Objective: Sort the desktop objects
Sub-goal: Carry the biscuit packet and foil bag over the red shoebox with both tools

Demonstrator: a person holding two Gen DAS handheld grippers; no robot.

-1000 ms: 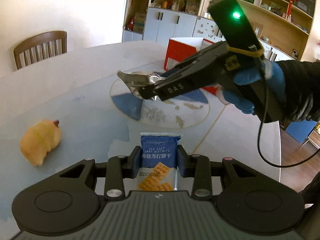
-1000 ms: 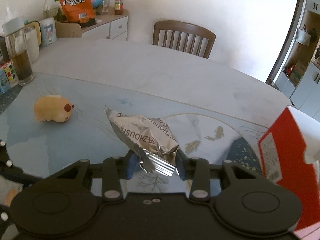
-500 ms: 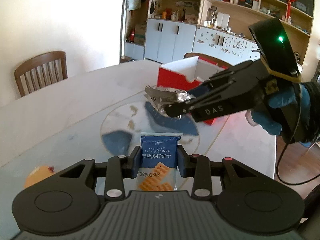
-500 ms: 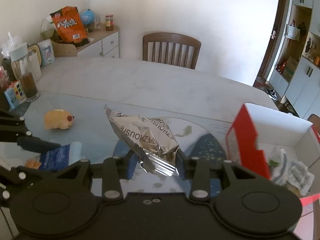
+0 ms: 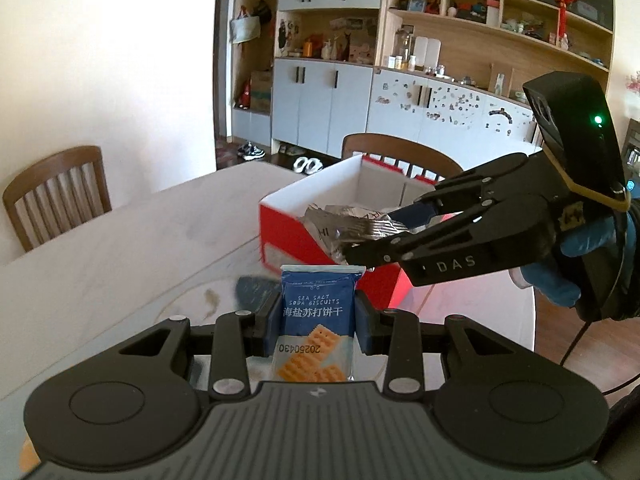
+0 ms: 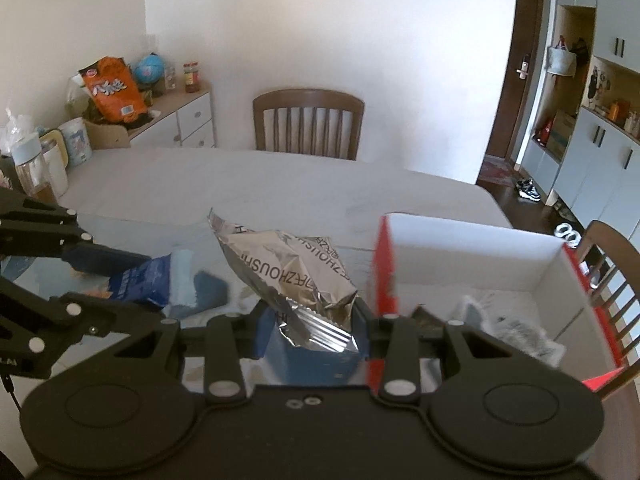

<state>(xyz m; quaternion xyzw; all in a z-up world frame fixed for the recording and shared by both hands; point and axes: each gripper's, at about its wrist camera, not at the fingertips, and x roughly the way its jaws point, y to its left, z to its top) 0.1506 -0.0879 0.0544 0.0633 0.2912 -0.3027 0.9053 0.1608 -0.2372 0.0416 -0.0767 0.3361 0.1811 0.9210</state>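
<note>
**Two snack packets held up at a red box on the dining table**

A pale dining table (image 5: 132,248) fills the left wrist view, with a wooden chair (image 5: 56,192) at its far left edge and a wall of white cabinets and open wooden shelves (image 5: 460,40) behind. The left gripper (image 5: 318,320) is clamped on a blue packet of sea salt soda biscuits (image 5: 318,312), which stands upright between its blue pads, label facing the camera. Just beyond it sits a red box with a white inside (image 5: 320,216), open at the top. The right gripper (image 5: 360,240), held by a blue-gloved hand (image 5: 576,256), reaches in from the right and pinches a crumpled silver foil packet (image 5: 348,228) in front of the box's near wall, at about rim height.

In the right wrist view the same table (image 6: 240,184) runs back to a wooden chair (image 6: 308,124) against a white wall, with a sideboard (image 6: 180,116) at left carrying an orange snack bag (image 6: 112,92) and a small globe (image 6: 148,70). The right gripper (image 6: 312,330) is closed on the lower end of the silver foil packet (image 6: 288,272), which rises tilted to the left. The red box (image 6: 480,256) lies just to the right, its red near wall touching the gripper's right finger in the picture; crumpled wrappers (image 6: 516,328) lie inside it. At left, the left gripper (image 6: 120,280) grips the blue biscuit packet (image 6: 156,280), blurred.
</note>
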